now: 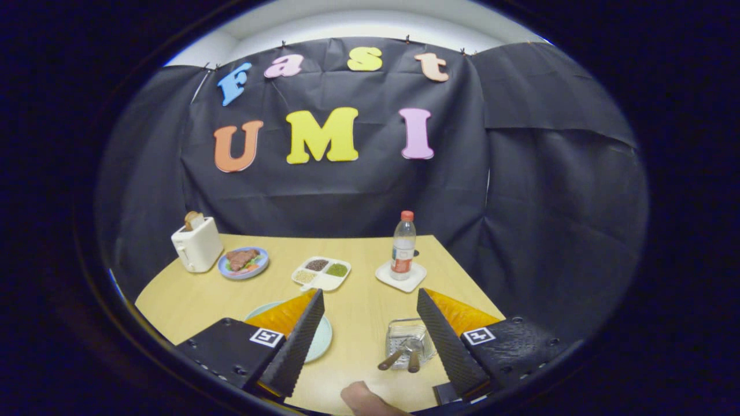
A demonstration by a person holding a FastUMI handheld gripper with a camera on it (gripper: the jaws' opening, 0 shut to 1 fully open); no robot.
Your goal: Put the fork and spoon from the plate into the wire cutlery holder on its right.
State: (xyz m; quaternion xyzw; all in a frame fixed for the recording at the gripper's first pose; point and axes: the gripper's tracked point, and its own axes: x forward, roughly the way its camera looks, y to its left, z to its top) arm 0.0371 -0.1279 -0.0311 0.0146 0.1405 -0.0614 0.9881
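Gripper (370,323): fingers spread wide, nothing between them; released, raised above the near part of the table (358,271).

Plate (322,338): pale, round, largely hidden behind the left finger. No fork or spoon can be made out on the part that shows.

Wire cutlery holder (407,341): stands to the right of the plate, just inside the right finger. Two handles (399,359), brown and wooden-looking, stick out of it, leaning toward the camera. These appear to be the fork and spoon, so the task looks finished or close to it.

Fingertip (364,398): a person's, at the near table edge, between the fingers.

Other items, well beyond the fingers: toaster (196,245) with a slice in it; blue dish of food (243,262) beside it; divided tray (321,273) of grains; bottle (403,245) on a white coaster (400,276).

Risks: the holder sits close to the right finger, so a sideways swing could knock it and tip it over. The leaning handles could catch on the finger and be dragged out. The holder looks light and could slide easily.
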